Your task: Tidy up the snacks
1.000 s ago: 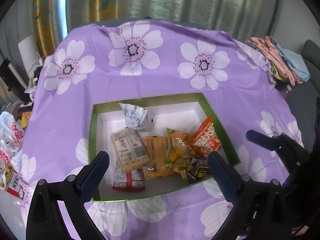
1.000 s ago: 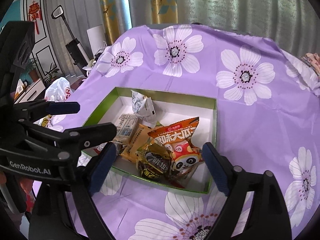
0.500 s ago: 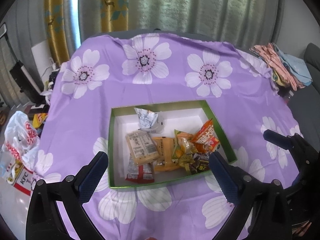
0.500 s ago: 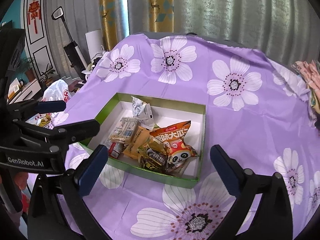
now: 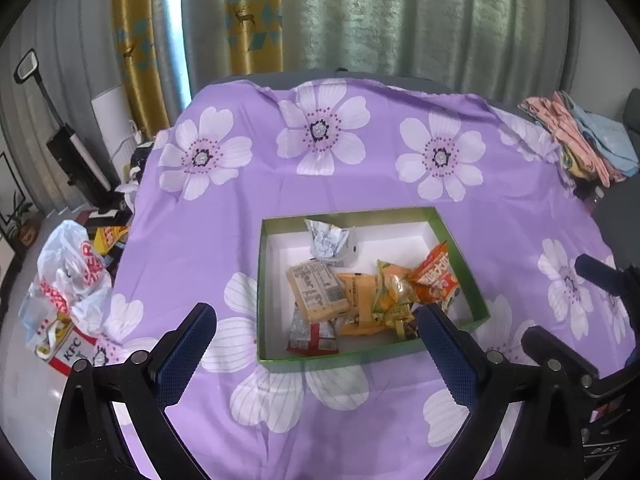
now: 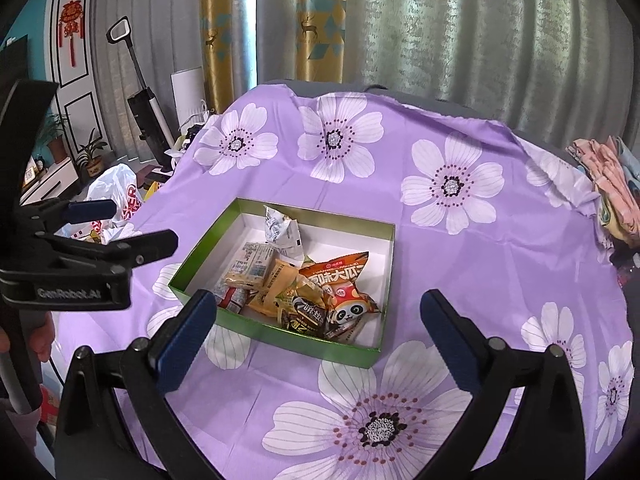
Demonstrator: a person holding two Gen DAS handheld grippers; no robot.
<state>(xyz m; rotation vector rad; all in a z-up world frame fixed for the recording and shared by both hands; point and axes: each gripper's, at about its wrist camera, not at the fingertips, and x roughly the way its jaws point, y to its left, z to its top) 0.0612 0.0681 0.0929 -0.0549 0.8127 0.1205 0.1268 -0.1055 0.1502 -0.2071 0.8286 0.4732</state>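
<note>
**A:** What does the left wrist view show of the snacks?

**B:** A green box [image 5: 460, 240] with a white inside sits on the surface, which is draped in a purple cloth [image 5: 320, 176] printed with white flowers. All the snacks in view lie inside the box: a crumpled white packet [image 5: 326, 240] by its far wall, a tan packet [image 5: 318, 290], an orange packet [image 5: 360, 308], and an orange-red bag [image 5: 438, 280] toward its right wall. The left gripper [image 5: 316, 344] hovers just short of the box's near wall, fingers spread wide, holding nothing.

**A:** So is the job finished?

**B:** Probably close. No snack lies on the cloth outside the box, though the packets are heaped, not lined up.

**A:** And the room?

**B:** Beyond the box, gold and grey-green curtains [image 5: 360, 16]. Left of it, on the floor, a white plastic bag [image 5: 72, 276] and an upright vacuum [image 5: 72, 152]. Far right of it, folded cloths [image 5: 580, 136].

**A:** Now the right wrist view.

**B:** The same box [image 6: 280, 338], seen from its right corner. A panda-printed bag [image 6: 344, 292] lies on top near the front wall, a dark wrapper [image 6: 306, 310] beside it. The right gripper [image 6: 318, 316] has just opened fully; nothing sits between its fingers, which stand either side of the box's near wall. Left of the box, the left gripper appears side-on, and past it potted plants [image 6: 80, 148] and a red hanging ornament [image 6: 70, 24].
</note>
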